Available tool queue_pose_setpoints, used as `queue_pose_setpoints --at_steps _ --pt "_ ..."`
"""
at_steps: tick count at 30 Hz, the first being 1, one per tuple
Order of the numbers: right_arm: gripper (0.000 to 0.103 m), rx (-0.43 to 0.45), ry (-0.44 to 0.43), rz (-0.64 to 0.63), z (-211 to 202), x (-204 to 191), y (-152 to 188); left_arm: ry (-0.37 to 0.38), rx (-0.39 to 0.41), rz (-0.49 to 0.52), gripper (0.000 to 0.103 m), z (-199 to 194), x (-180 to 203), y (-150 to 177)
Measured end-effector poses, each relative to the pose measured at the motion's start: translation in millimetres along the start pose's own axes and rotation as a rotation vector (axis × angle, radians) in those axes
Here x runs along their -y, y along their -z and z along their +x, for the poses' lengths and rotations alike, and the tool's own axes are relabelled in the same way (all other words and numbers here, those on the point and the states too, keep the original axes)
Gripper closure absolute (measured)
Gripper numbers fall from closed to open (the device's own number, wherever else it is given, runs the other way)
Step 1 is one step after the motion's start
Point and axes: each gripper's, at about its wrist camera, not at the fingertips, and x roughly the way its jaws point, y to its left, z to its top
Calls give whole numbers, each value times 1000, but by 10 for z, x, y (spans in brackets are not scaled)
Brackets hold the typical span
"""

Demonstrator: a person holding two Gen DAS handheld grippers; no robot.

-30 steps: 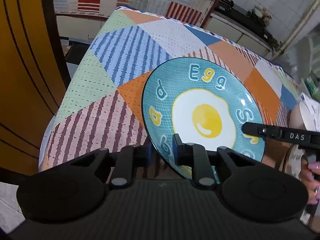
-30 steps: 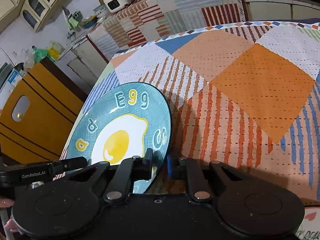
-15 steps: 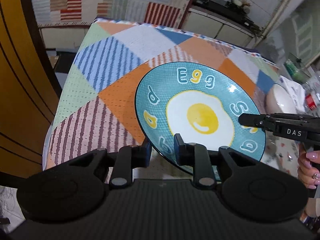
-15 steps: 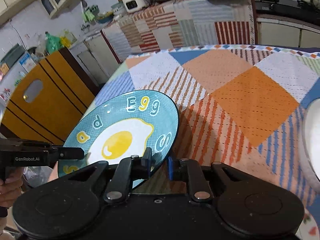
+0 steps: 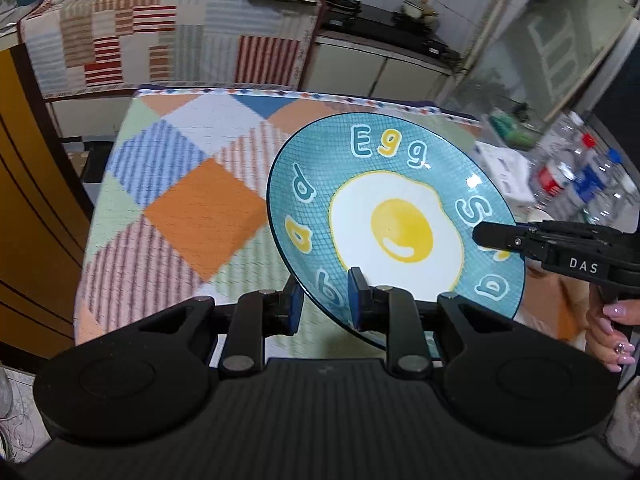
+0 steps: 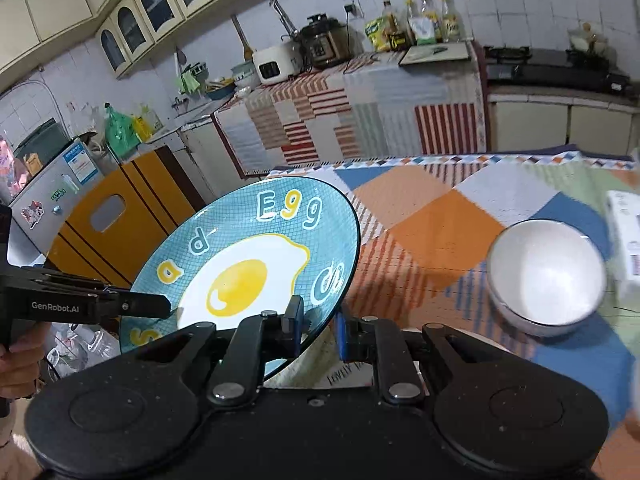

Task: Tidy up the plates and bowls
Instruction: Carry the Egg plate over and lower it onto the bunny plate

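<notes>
Plate (image 5: 396,216), teal with fried-egg print, is held tilted in the air above the patchwork-cloth counter (image 5: 200,208), gripped at two places on its rim. Left claw (image 5: 326,304) is clamped on the plate's near-left rim, one pad on each face. Right claw (image 6: 318,328) is clamped on the opposite rim; in the left view its finger lies across the plate's right edge. White bowl (image 6: 546,276) sits on the counter to the right, apart from the plate, beside a white box (image 6: 624,240).
</notes>
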Motion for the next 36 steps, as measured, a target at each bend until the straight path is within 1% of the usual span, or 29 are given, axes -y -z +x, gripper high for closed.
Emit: queue_pose_setpoints --at_steps 3,7,12,17,24,31,36 --pt "82 5 20 -12 -232 27 65 27 -6 19 82 -26 195 52" --pt "82 19 55 14 -534 152 226 64 -13 84 82 36 528 137" --pt "82 20 110 81 -822 383 481 109 -74 111 82 230 797 247" --pt "82 -18 143 129 -864 562 703 119 -130 119 82 448 949 398" --pt "81 -80 156 179 -749 740 962 104 -194 92 82 729 961 544" --pt "81 -134 161 207 -604 810 1058 97 -250 81 82 885 922 566" --pt "79 -203 178 174 -500 819 1004 102 -268 70 82 943 898 571"
